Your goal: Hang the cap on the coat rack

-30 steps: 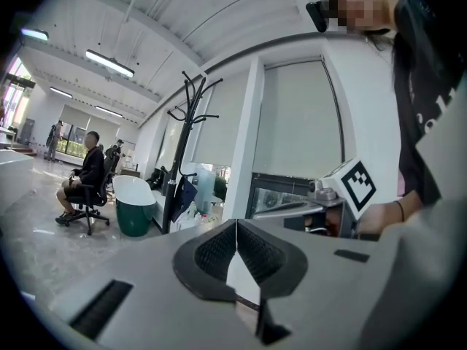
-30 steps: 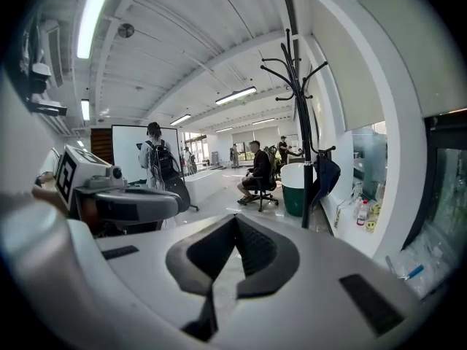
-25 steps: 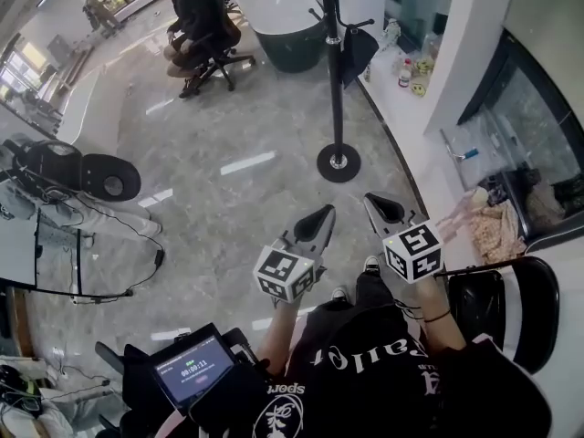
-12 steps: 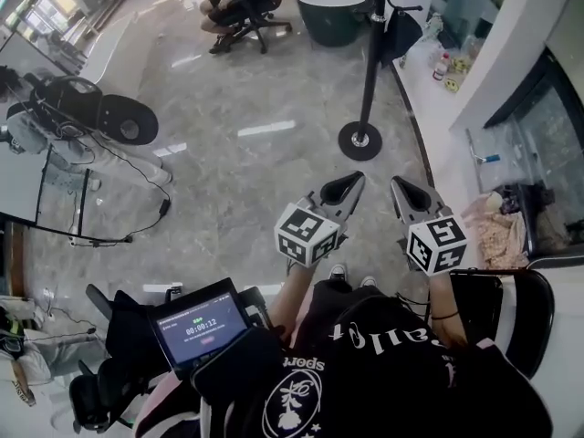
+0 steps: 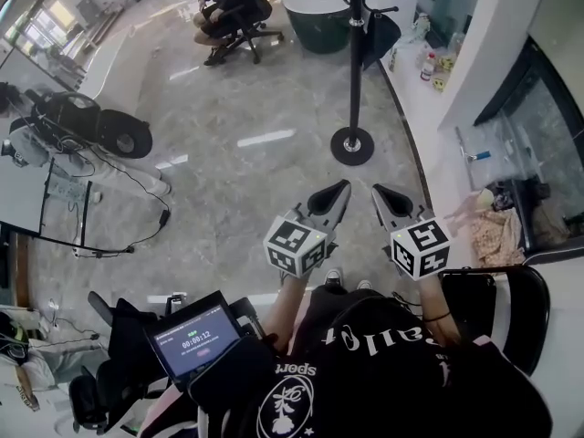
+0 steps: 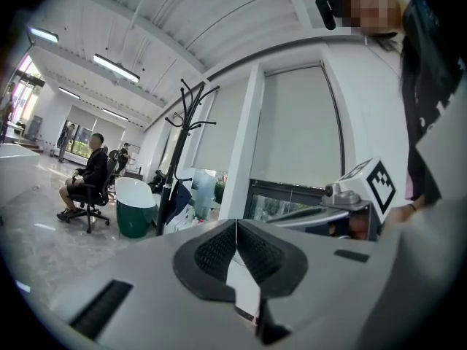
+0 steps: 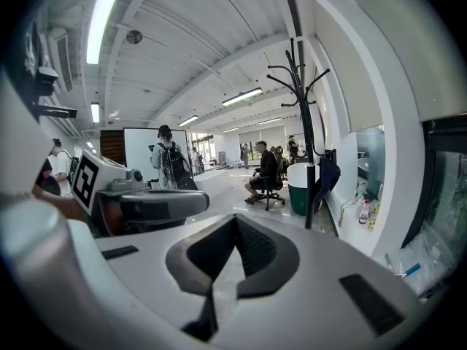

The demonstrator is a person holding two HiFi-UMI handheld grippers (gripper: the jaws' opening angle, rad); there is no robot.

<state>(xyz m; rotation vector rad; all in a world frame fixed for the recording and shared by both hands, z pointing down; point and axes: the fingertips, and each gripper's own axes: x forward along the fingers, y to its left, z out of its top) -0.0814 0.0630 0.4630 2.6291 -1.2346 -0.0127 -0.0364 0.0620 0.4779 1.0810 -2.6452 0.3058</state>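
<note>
At the lower left of the head view, a tablet (image 5: 194,340) with a lit screen sits close to the wearer's body. Beyond it lies a grey stone floor (image 5: 228,181). At the far end of the floor a seated person (image 5: 233,3) occupies an office chair beside a white-rimmed green tub (image 5: 319,16). The left gripper (image 5: 338,188) is held out over the floor, and in its own view the jaws are clenched pad to pad with nothing between them. Ahead of both grippers and well apart from them stands the coat rack (image 5: 354,62), a black pole on a round base. A dark blue item (image 5: 379,36) hangs from a low hook on the rack's right side. Whether that item is the cap cannot be told, and no other view shows a cap more clearly. The right gripper (image 5: 381,192) is just beside the left one, its jaws likewise pressed together and empty. Farther right, a bottle (image 5: 427,67) stands on a white ledge along the wall, and a black chair (image 5: 511,290) is next to the wearer.
</note>
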